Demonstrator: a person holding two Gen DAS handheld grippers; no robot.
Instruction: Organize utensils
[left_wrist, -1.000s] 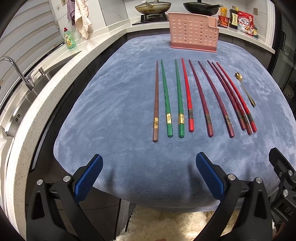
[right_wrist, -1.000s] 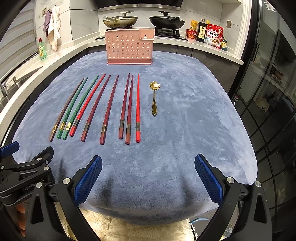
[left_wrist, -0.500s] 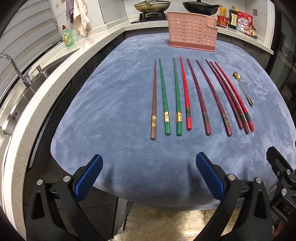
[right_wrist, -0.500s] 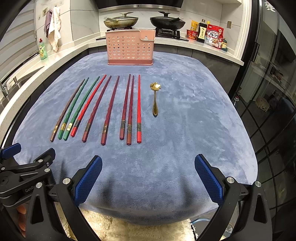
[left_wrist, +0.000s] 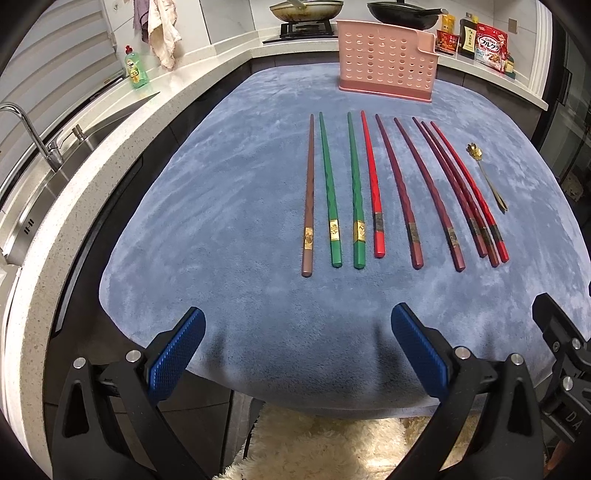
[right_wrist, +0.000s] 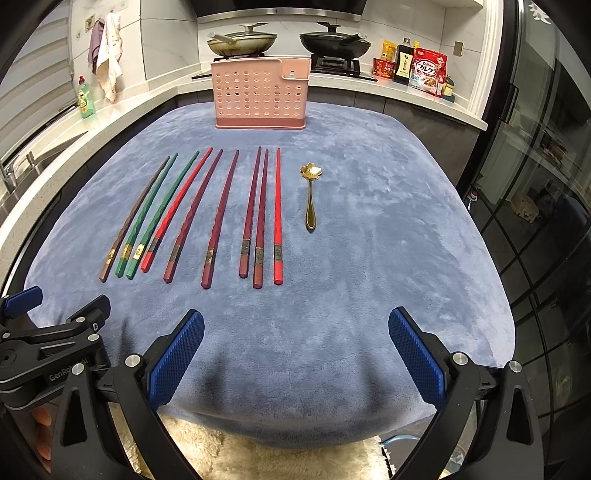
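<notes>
While both grippers hang over the near edge of the blue cloth (right_wrist: 388, 229) on the tabletop, their jaws are spread wide and hold nothing. Nine chopsticks (right_wrist: 218, 218) lie side by side in a row, and a gold spoon (right_wrist: 311, 192) lies just right of them. The pink holder (right_wrist: 258, 96) stands at the far end. Only the left gripper (left_wrist: 295, 350) sees the sink tap (left_wrist: 33, 136). Only the right gripper (right_wrist: 295, 350) sees the dark glass door (right_wrist: 535, 206).
</notes>
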